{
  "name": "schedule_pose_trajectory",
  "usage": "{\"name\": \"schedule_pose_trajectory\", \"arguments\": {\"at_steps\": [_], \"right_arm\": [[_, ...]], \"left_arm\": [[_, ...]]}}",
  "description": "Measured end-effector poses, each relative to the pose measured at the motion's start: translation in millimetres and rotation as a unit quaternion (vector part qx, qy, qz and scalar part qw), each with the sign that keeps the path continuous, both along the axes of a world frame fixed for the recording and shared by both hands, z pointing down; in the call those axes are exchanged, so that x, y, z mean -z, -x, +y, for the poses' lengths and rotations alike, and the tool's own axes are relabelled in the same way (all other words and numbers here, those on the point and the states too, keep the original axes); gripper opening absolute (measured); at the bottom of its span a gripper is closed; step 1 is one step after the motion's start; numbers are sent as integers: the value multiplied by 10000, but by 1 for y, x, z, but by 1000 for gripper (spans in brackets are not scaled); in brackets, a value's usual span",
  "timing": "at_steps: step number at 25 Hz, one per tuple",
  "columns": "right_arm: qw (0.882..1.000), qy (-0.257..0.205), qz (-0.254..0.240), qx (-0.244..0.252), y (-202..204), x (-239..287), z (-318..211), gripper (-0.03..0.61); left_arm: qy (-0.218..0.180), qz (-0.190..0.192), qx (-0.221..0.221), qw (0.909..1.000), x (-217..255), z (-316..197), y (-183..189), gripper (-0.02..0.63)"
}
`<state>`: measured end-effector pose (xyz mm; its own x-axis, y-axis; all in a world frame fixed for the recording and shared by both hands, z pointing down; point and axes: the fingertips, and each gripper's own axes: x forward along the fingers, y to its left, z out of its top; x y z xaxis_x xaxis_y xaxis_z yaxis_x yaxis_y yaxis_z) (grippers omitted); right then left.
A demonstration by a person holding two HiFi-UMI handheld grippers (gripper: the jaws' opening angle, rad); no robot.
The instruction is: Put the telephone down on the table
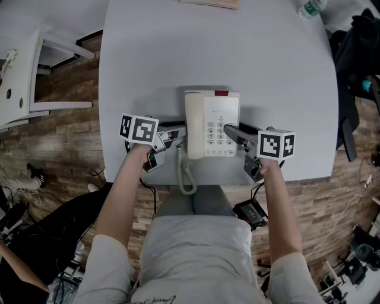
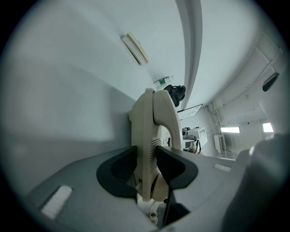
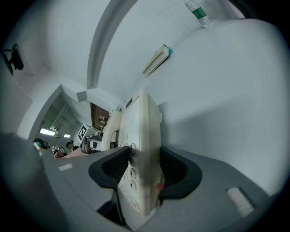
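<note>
While both grippers clamp it, the cream plastic push-button telephone (image 1: 211,124) sits at the middle of the tabletop's near edge, keypad up and handset in its cradle on the left. From these views I cannot tell whether its base touches the pale grey tabletop (image 1: 178,53) or hangs just above it.

Left gripper (image 1: 178,138): comes in from the left. The left gripper view shows its dark fingers (image 2: 120,170) set fairly wide and pressed on either face of the telephone (image 2: 147,149) at the handset side.

Right gripper (image 1: 231,132): comes in from the right. The right gripper view shows its fingers (image 3: 111,170) closed on the keypad side of the telephone (image 3: 140,149), one on the key face and one on the underside.

Cream coiled cord (image 1: 185,175): hangs from the telephone's near left corner, over the near edge of the tabletop.

Small red lamp (image 1: 221,93): on the telephone's far end.

Far edge of the tabletop: thin tan book (image 1: 211,3) near the middle; clear plastic bottle with a green label (image 1: 310,7) at the far right corner.
</note>
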<state>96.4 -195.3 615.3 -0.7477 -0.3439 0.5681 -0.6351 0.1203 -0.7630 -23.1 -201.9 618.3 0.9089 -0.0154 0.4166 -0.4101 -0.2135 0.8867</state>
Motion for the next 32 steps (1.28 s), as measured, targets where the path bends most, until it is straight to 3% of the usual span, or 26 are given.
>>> {"name": "schedule_pose_trajectory", "arguments": {"at_steps": [32], "right_arm": [[9997, 18, -262, -26, 0, -7, 0, 235]], "left_arm": [[-214, -131, -97, 9996, -2, -2, 3, 186]]}}
